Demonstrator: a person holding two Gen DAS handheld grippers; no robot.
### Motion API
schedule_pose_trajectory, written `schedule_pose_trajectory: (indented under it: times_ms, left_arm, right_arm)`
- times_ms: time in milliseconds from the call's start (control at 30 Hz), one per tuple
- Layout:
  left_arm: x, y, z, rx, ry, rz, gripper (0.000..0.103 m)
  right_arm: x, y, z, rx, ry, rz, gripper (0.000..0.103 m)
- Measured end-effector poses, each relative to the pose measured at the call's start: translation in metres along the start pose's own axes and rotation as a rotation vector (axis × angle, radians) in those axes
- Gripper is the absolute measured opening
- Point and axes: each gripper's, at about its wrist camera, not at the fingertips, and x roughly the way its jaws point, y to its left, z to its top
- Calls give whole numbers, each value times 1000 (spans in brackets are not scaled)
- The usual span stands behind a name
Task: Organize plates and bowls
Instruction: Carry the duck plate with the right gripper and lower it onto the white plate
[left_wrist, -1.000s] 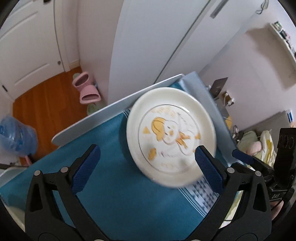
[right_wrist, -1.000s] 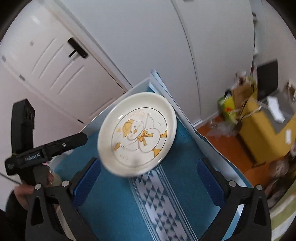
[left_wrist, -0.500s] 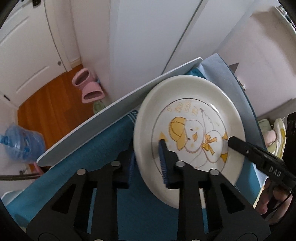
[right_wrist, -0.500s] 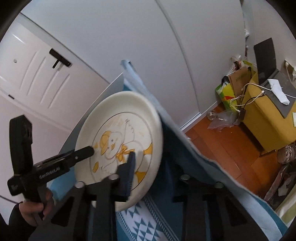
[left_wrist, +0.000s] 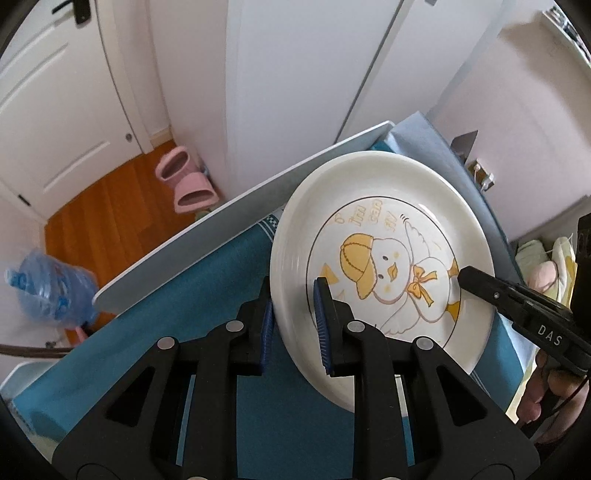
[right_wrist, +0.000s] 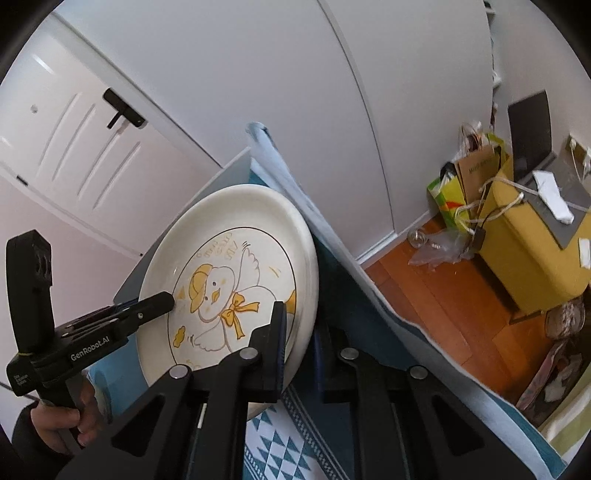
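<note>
A white plate with a yellow duck drawing (left_wrist: 384, 258) is held tilted above the blue tablecloth (left_wrist: 184, 302). My left gripper (left_wrist: 293, 317) is shut on the plate's left rim. My right gripper (right_wrist: 300, 347) is shut on the plate's right rim (right_wrist: 306, 280). In the left wrist view the right gripper's finger (left_wrist: 491, 291) reaches over the plate's right edge. In the right wrist view the left gripper's finger (right_wrist: 147, 306) reaches over the plate's left side. No bowls are in view.
The table (left_wrist: 207, 236) stands against white wardrobe doors (left_wrist: 295, 74). Pink slippers (left_wrist: 188, 184) and a blue water bottle (left_wrist: 48, 288) lie on the wooden floor at left. A yellow box (right_wrist: 535, 243) and paper bags (right_wrist: 476, 173) stand at right.
A second ago both grippers were open with the plate lying on the cloth. They closed on opposite rims and the plate now stands lifted and tilted.
</note>
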Motion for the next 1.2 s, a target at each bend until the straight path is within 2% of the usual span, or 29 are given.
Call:
schedule_pose_trajectory:
  times_ms: [333,567,767,967,1200]
  left_arm:
    - [-98,-5,-32,-40,-143,31,18]
    - [-175,3,-93,-143,-220,83,18]
    - [-226,10,-160,-290,-258,180,18]
    - [-234,14,-232,-466,-245,278,18]
    - [-212,34,-300,-658,-194,313,18]
  right_arm:
    - [-61,42,-12,-137,-48,46,13]
    - [-105,88,-43,-266,-48,106,13]
    - [-115,118,-76,-391,30,204,13]
    - [-96,137,-115,-541,154,297,13]
    - [-61,148,-157,-682,269,324,13]
